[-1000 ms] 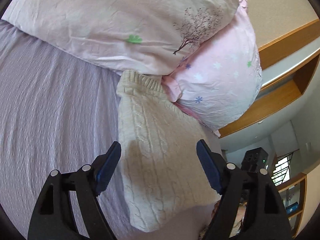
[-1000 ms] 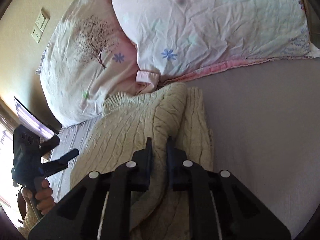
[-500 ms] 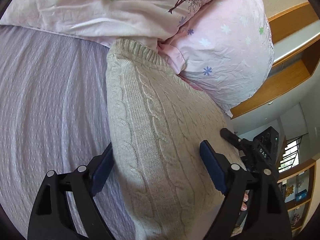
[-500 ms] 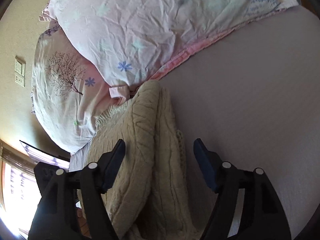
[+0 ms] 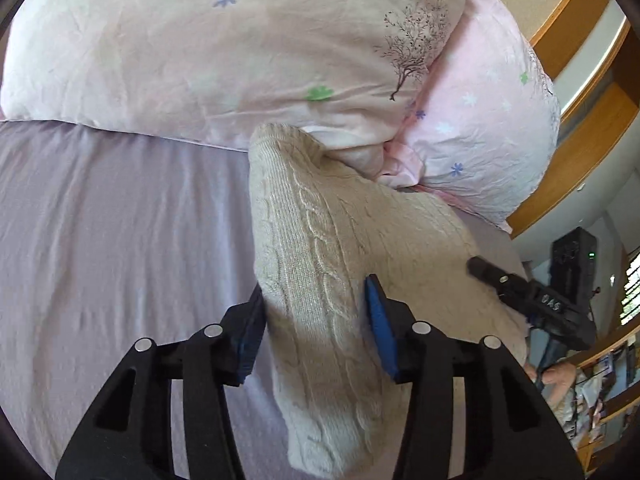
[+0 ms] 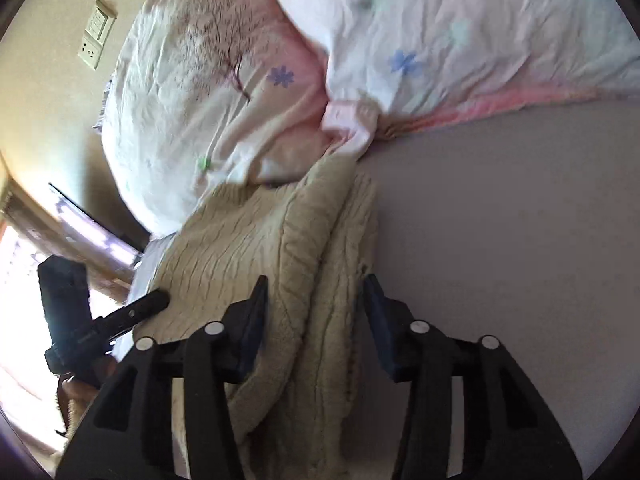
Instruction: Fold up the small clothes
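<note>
A cream cable-knit sweater lies folded on the lilac bedsheet, its far end against the pillows. My left gripper is open, its blue-padded fingers on either side of the sweater's left folded edge. My right gripper is open too, straddling the sweater's right folded edge. Each gripper shows in the other's view: the right one at the sweater's right side, the left one at its left side.
Two pink floral pillows lie at the head of the bed, touching the sweater. A wooden headboard frame and shelves stand at the right. A wall socket is behind the pillows.
My right gripper opened and let go of the sweater fold a second ago. Both grippers' jaws have since narrowed around the sweater's side edges. The left gripper shifted slightly back.
</note>
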A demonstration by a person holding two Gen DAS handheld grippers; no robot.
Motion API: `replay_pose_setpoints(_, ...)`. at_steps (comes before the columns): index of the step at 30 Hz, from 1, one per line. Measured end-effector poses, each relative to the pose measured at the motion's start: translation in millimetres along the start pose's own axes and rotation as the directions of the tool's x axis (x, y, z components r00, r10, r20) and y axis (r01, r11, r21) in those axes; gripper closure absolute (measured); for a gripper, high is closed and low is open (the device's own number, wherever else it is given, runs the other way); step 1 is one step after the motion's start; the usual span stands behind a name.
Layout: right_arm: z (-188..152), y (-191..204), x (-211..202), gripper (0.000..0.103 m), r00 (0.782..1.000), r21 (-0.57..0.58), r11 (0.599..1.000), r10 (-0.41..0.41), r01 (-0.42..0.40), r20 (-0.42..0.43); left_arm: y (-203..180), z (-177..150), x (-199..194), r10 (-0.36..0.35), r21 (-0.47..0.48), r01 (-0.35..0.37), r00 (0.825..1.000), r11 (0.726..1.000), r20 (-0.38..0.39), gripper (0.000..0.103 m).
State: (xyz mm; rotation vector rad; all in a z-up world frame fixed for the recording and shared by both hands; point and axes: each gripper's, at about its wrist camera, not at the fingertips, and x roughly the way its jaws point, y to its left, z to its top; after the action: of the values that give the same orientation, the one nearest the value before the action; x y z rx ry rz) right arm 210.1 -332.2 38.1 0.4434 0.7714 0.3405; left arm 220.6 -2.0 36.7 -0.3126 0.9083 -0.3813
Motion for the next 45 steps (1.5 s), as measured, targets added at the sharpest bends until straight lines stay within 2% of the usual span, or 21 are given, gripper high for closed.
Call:
replay_pose_setpoints(1, -4, 4, -21, 0.047, 0.998, -0.005, 1.0, 0.014, -0.014, 0.061, -2, -4, -11, 0.04, 0.031, -0.041, 0.998, 0.999, 0.039, 0.051)
replay_pose_setpoints(3, -18, 18, -53, 0.047, 0.982, -0.061, 0.988, 0.149, -0.143, 0.117, -9, -16, -37, 0.114, 0.098, -0.126, 0.986, 0.987, 0.12, 0.028)
replay_pose_setpoints(4, -27, 28, -62, 0.047, 0.97, -0.098, 0.974, 0.215, -0.205, 0.115, -14, -23, -46, 0.129, 0.121, -0.148, 0.98, 0.982, 0.152, 0.022)
replay_pose_setpoints(5, -36, 39, -67, 0.047, 0.954, -0.138, 0.952, 0.288, -0.275, 0.085, -17, -30, -53, 0.127, 0.137, -0.15, 0.978, 0.979, 0.163, 0.02)
replay_pose_setpoints(7, -51, 61, -55, 0.045, 0.936, -0.183, 0.92, 0.351, -0.347, -0.013, -22, -43, -59, 0.128, 0.147, -0.15, 0.98, 0.978, 0.151, 0.014)
replay_pose_setpoints(8, -58, 68, -44, 0.041, 0.947, -0.191, 0.928, 0.314, -0.32, -0.059, -24, -51, -59, 0.141, 0.145, -0.162, 0.98, 0.976, 0.143, 0.01)
replay_pose_setpoints(10, -62, 67, -16, 0.04, 0.993, -0.198, 0.975, 0.082, -0.098, -0.089, -29, -64, -58, 0.147, 0.155, -0.168, 0.979, 0.973, 0.138, 0.007)
replay_pose_setpoints(11, -64, 62, -5, 0.048, 0.995, -0.184, 0.983, 0.003, -0.022, -0.104, -30, -70, -58, 0.154, 0.16, -0.175, 0.978, 0.971, 0.138, 0.004)
replay_pose_setpoints(13, -66, 57, -13, 0.049, 0.997, -0.151, 0.988, 0.016, -0.026, -0.073, -31, -78, -53, 0.2, 0.154, -0.22, 0.97, 0.963, 0.134, 0.001)
replay_pose_setpoints(15, -71, 52, -37, 0.042, 0.999, -0.141, 0.989, 0.042, -0.046, -0.028, -28, -86, -49, 0.232, 0.142, -0.245, 0.967, 0.959, 0.1, 0.001)
replay_pose_setpoints(17, -83, 52, -61, 0.003, 0.997, -0.167, 0.986, -0.006, 0.019, 0.074, -24, -91, -41, 0.258, 0.128, -0.262, 0.965, 0.957, 0.049, 0.001)
replay_pose_setpoints(19, -96, 52, -74, 0.002, 0.983, -0.179, 0.974, -0.116, 0.141, 0.145, -22, -95, -33, 0.284, 0.132, -0.285, 0.958, 0.949, 0.027, 0.001)
replay_pose_setpoints(21, -108, 51, -68, 0.002, 0.958, -0.203, 0.941, -0.246, 0.272, 0.143, -24, -100, -27, 0.314, 0.154, -0.313, 0.949, 0.937, 0.019, 0.001)
replay_pose_setpoints(22, -111, 50, -59, 0.002, 0.953, -0.221, 0.929, -0.277, 0.298, 0.12, -26, -101, -24, 0.326, 0.171, -0.324, 0.945, 0.93, 0.014, 0.001)
replay_pose_setpoints(25, -125, 46, -34, 0.002, 0.954, -0.242, 0.924, -0.299, 0.297, 0.028, -30, -106, -17, 0.348, 0.201, -0.343, 0.937, 0.918, 0.009, 0.001)
replay_pose_setpoints(27, -128, 50, -17, 0.002, 0.94, -0.263, 0.909, -0.342, 0.325, -0.019, -30, -108, -13, 0.37, 0.206, -0.363, 0.929, 0.909, 0.008, 0.001)
replay_pose_setpoints(29, -128, 55, -12, 0.002, 0.928, -0.284, 0.892, -0.373, 0.353, -0.018, -31, -107, -11, 0.392, 0.214, -0.385, 0.92, 0.898, 0.008, 0.001)
replay_pose_setpoints(31, -130, 58, -5, 0.002, 0.926, -0.299, 0.889, -0.375, 0.347, -0.04, -30, -107, -11, 0.397, 0.213, -0.39, 0.918, 0.896, 0.01, 0.001)
replay_pose_setpoints(33, -132, 59, 6, 0.002, 0.909, -0.31, 0.878, -0.408, 0.364, -0.089, -30, -107, -11, 0.4, 0.211, -0.393, 0.916, 0.895, 0.011, 0.001)
replay_pose_setpoints(34, -133, 60, 6, 0.002, 0.902, -0.32, 0.868, -0.423, 0.379, -0.081, -29, -107, -11, 0.4, 0.211, -0.393, 0.917, 0.895, 0.011, 0.001)
replay_pose_setpoints(45, -134, 60, 5, 0.002, 0.9, -0.309, 0.87, -0.428, 0.385, -0.083, -29, -106, -11, 0.4, 0.214, -0.393, 0.917, 0.894, 0.012, 0.001)
